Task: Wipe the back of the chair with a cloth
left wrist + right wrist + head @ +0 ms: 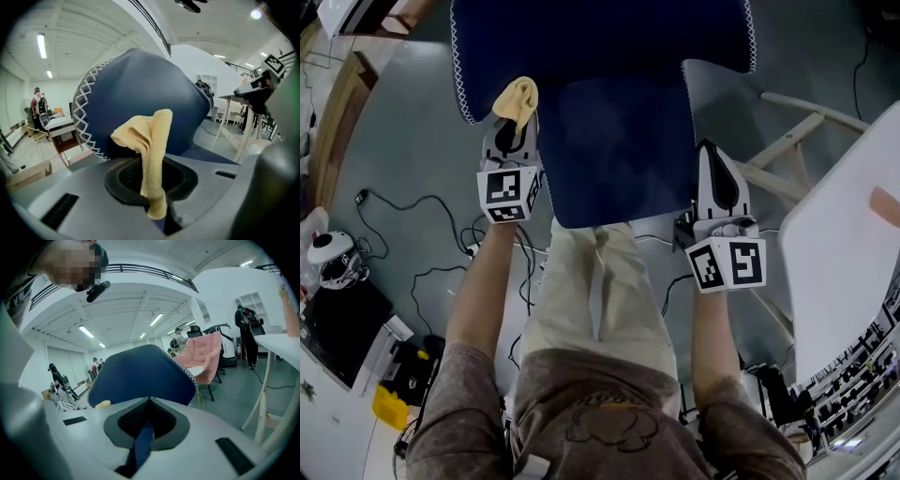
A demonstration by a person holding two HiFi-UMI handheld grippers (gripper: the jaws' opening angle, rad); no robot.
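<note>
The left gripper (512, 127) is clamped on a yellow cloth (517, 96), whose free end stands up against the stitched left edge of the dark blue chair (609, 141). The right gripper (709, 155) pinches the chair's blue fabric at its right side.

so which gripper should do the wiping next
Left. The left gripper is shut on the yellow cloth beside the chair back; the right gripper grips the chair back's edge, without cloth.

Cables (394, 204) cross the grey floor (403, 122) beside a white table (839, 272).
</note>
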